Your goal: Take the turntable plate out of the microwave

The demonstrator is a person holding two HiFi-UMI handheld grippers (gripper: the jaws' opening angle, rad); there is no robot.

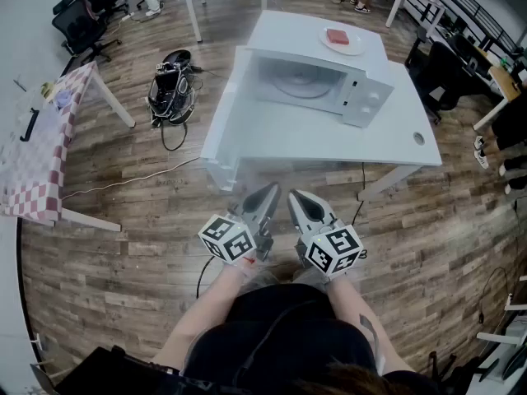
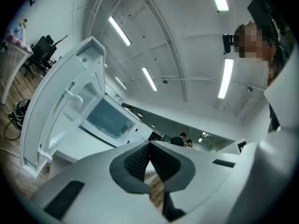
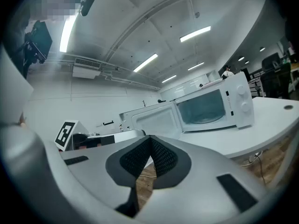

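A white microwave (image 1: 317,85) stands on a white table (image 1: 321,138) with its door (image 1: 226,97) swung wide to the left. Inside lies the round glass turntable plate (image 1: 300,81), also visible in the right gripper view as the turntable plate (image 3: 208,118). Both grippers hang in front of my body, well short of the table. My left gripper (image 1: 268,196) is shut with nothing between its pads. My right gripper (image 1: 295,197) is shut and empty too. The left gripper view catches the microwave (image 2: 107,120) from below.
A white plate with a red thing (image 1: 343,38) sits on top of the microwave. A black bag with cables (image 1: 171,89) lies on the wooden floor left of the table. A checkered table (image 1: 37,151) stands far left, office chairs (image 1: 82,19) behind it.
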